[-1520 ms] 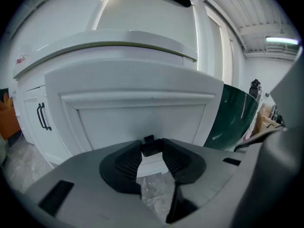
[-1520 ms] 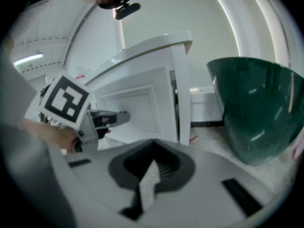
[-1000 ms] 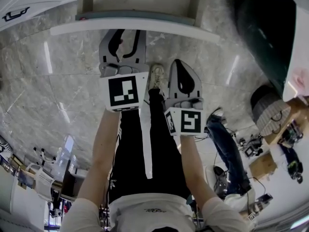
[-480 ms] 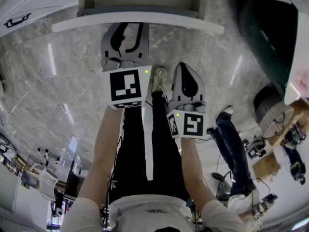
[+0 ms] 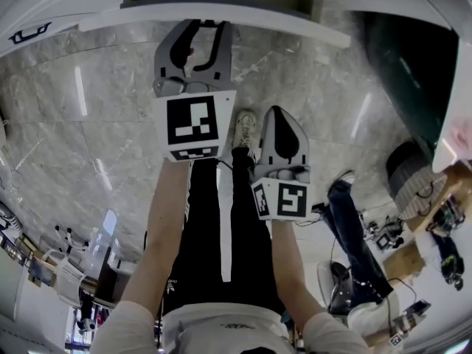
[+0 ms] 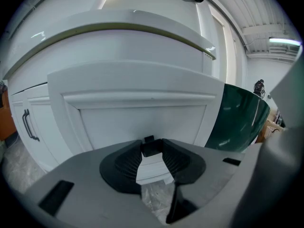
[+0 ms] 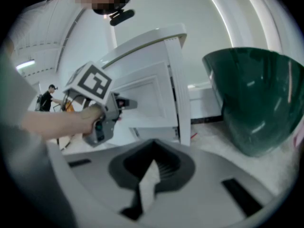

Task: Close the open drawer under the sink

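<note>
Left claw (image 5: 205,25) is slack: jaws partway apart, nothing pinched btwn them. Its tips sit right at the white front of the drawer (image 5: 280,22), which stands pulled out of the cabinet just ahead of the claw. Right claw (image 5: 284,113) is clenched on nothing, hanging behind and to the right of the left one, well short of the drawer.

What could go wrong, as I see it:
- The front panel is flat and smooth w/ a recessed frame. Tips pushing at a slant could skid across it or snag on the frame's lip.
- The left claw looks approx mid-panel now. If it drifts sideways, the shove could twist the drawer and bind it.
- Too hard a shove and the drawer prob slams, maybe bounces back out.
- The dark green tub (image 5: 405,72) sits off to the claw's right, apart from the drawer. I doubt it gets in the way.

Hard to make out:
- Whether the tips actually touch the panel, I can't tell.
- In the left gripper view a small dark bit (image 6: 148,145) sits at the tips. It could be part of the claw or a drawer fitting.
- The drawer's inside is cut off at the top of the head view, so anything sticking up in there is unseen.
- The sink itself isn't in view. The runners are blurred in the right gripper view.
</note>
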Motion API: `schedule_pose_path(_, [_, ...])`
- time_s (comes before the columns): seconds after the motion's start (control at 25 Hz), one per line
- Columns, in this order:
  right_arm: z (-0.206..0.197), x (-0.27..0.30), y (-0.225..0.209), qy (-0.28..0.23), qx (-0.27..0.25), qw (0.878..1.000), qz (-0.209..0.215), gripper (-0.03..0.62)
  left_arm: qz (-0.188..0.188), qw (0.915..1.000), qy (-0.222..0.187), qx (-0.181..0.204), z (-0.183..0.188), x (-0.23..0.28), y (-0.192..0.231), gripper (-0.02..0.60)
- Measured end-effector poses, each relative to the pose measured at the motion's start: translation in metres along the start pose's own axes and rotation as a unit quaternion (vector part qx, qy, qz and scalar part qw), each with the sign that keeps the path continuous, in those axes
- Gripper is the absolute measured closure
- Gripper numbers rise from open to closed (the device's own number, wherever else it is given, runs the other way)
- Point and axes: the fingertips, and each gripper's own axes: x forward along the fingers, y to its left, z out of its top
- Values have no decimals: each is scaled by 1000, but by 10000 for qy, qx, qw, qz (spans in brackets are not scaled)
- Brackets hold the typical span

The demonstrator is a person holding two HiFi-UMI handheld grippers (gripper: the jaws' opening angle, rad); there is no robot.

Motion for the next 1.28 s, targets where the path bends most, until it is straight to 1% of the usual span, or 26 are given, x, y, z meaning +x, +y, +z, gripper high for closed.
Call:
schedule_pose_path(0.12, [-2, 2, -4, 30, 14, 10000, -65, 565, -102, 9999, 71, 105, 18, 30, 9, 431])
schedule_pose_path(0.2, [-2, 3, -5, 67, 52, 9999, -122, 565, -97, 9997, 138, 178, 23, 42, 11, 433])
schedule_pose_path(0.28, [2, 4, -3, 60, 93, 9998, -142, 565, -80, 9996, 150, 204, 24, 45, 13, 433])
schedule_pose_path(0.44, [15, 11, -5, -43, 92, 9999, -137, 565, -98, 9998, 33, 178, 26, 45, 14, 433])
schedule_pose_path(0.68, [20, 19, -1, -113, 163, 9997, -164, 565, -152, 9998, -108, 109, 25, 46, 13, 433])
schedule_pose_path(0.88, [16, 18, 9, -79, 164, 9998, -73, 565, -246, 9996, -45, -111, 25, 46, 13, 431])
schedule_pose_path(1.04, [18, 14, 9, -113, 185, 9997, -92, 565, -205, 9996, -16, -196, 26, 48, 10, 430])
schedule_pose_path(1.12, [19, 11, 11, -135, 184, 9997, -60, 565, -209, 9992, -15, -344, 26, 48, 10, 428])
schedule_pose_path(1.2, [19, 9, 11, -153, 170, 9997, -33, 565, -314, 9978, -42, -576, 25, 47, 9, 425])
schedule_pose_path(1.28, [18, 6, 9, -164, 162, 9997, -54, 565, -384, 9965, -51, -747, 23, 46, 8, 392])
